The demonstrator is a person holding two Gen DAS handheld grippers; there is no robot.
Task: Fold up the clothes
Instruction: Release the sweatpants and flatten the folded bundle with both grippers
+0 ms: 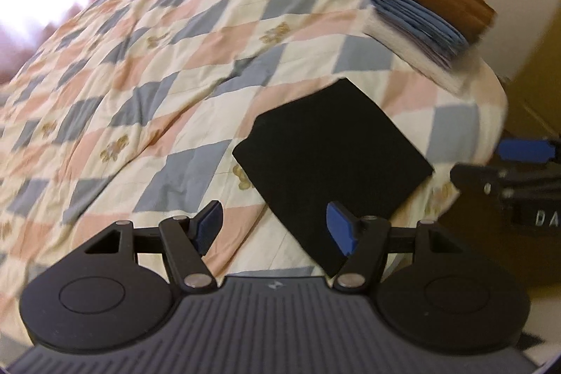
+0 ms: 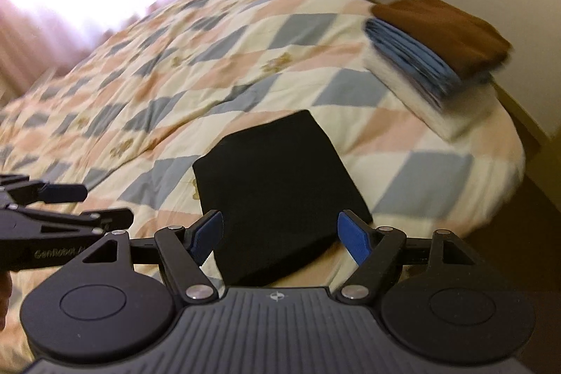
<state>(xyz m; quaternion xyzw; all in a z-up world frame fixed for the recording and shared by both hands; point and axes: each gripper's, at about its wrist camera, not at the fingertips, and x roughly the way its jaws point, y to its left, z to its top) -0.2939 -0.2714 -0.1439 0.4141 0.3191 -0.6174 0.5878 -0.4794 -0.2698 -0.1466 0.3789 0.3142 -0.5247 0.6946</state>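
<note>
a: the black folded garment [image 1: 329, 160] is looking like matt, smooth cloth, and the quilt [image 1: 147, 65] is showing soft, wrinkled cotton.

b: the left gripper [image 1: 277, 226] is showing matt black plastic, shiny metal pins and ribbed blue pads [image 1: 342, 228].

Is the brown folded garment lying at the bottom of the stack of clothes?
No, the brown folded garment sits on top of the stack, above the blue folded clothes and the white one.
</note>
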